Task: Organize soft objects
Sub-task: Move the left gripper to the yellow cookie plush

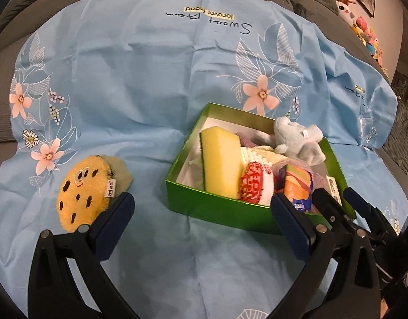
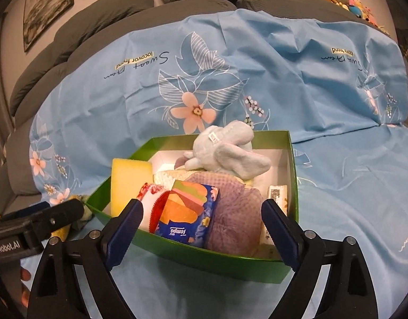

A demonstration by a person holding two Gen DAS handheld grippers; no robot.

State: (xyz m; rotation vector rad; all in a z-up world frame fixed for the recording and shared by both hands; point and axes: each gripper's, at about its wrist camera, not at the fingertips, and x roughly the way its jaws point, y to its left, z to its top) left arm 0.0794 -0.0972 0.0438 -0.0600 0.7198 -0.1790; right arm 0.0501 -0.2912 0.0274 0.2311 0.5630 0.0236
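A green box (image 2: pixel 204 263) sits on a light blue floral sheet (image 1: pixel 140 85) spread over a grey sofa (image 2: pixel 97 26). It is crowded to its rim: a yellow sponge (image 1: pixel 221 164) stands at the left, a Tempo tissue pack (image 2: pixel 188 215) and a purple mesh pouf (image 2: pixel 233 212) lean on the near wall, and a pale blue plush (image 2: pixel 225 154) tops the far side. Wide bare sheet lies left and far. A yellow cookie plush (image 1: pixel 81 191) lies left of the box, outside it, just beside the left gripper's (image 1: pixel 201 207) left finger. The left gripper stands open and empty. The right gripper (image 2: pixel 202 212) is spread wide at the near wall, with nothing pinched.
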